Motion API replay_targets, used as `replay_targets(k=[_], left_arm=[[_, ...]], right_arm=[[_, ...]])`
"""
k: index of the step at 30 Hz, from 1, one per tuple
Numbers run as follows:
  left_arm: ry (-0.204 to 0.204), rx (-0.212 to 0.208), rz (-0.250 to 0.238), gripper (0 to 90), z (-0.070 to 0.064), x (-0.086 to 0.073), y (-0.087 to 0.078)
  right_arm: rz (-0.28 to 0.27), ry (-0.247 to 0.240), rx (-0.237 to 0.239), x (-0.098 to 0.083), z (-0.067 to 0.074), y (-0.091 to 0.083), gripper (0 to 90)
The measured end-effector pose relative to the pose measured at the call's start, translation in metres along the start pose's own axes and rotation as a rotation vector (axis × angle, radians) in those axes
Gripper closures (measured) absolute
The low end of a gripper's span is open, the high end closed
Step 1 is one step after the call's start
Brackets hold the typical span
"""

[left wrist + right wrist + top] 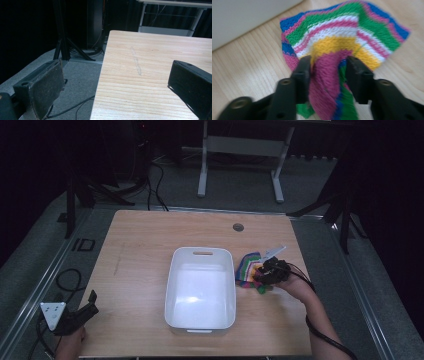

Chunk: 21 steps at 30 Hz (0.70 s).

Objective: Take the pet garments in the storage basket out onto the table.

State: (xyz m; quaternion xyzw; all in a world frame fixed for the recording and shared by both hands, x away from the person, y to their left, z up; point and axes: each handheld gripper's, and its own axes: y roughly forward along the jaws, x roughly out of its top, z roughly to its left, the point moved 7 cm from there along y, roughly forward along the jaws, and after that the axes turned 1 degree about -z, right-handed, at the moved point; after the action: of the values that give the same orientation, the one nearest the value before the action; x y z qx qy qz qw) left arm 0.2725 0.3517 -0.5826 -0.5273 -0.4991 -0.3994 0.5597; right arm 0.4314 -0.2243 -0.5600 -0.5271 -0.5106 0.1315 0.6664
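Observation:
A striped knitted cloth point(248, 267) in blue, green, pink, white and yellow lies on the wooden table point(145, 245), just right of the white tub point(201, 290). My right gripper point(267, 270) is shut on a bunched fold of the cloth point(329, 72); its jaws pinch the magenta part from both sides, with the rest spread out beyond them. My left gripper point(82, 312) hovers at the table's near left corner, open, with nothing between its fingers point(47, 85); bare table edge and floor show between them.
The white tub is empty and takes up the middle of the table; its wall point(244, 17) is close to the left of the cloth. A round cable hole point(238, 227) sits at the far side. Cables and stand legs lie on the floor left of the table.

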Motion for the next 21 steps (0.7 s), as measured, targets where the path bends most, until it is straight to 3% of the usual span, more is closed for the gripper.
replay_targets(k=[5, 9, 10, 11, 14, 21], left_arm=[[0.0, 0.0, 0.0, 0.9, 0.0, 0.0, 0.0], [0.0, 0.001, -0.001, 0.9, 0.0, 0.0, 0.0], [0.0, 0.001, -0.001, 0.9, 0.0, 0.0, 0.0], [0.0, 0.001, 0.0, 1.0, 0.0, 0.0, 0.0], [0.001, 0.002, 0.001, 0.9, 0.0, 0.0, 0.0], [0.001, 0.003, 0.001, 0.9, 0.0, 0.0, 0.0]], right_arm=[[-0.044, 0.037, -0.042, -0.006, -0.009, -0.019, 36.5], [-0.09, 0.114, -0.071, -0.019, -0.019, -0.033, 27.3], [-0.09, 0.114, -0.071, -0.019, -0.019, -0.033, 27.3], [-0.115, 0.145, -0.082, -0.027, -0.023, -0.038, 21.7], [-0.172, 0.207, -0.076, -0.039, -0.027, -0.045, 20.5], [-0.228, 0.31, -0.187, -0.07, -0.035, -0.056, 15.4]])
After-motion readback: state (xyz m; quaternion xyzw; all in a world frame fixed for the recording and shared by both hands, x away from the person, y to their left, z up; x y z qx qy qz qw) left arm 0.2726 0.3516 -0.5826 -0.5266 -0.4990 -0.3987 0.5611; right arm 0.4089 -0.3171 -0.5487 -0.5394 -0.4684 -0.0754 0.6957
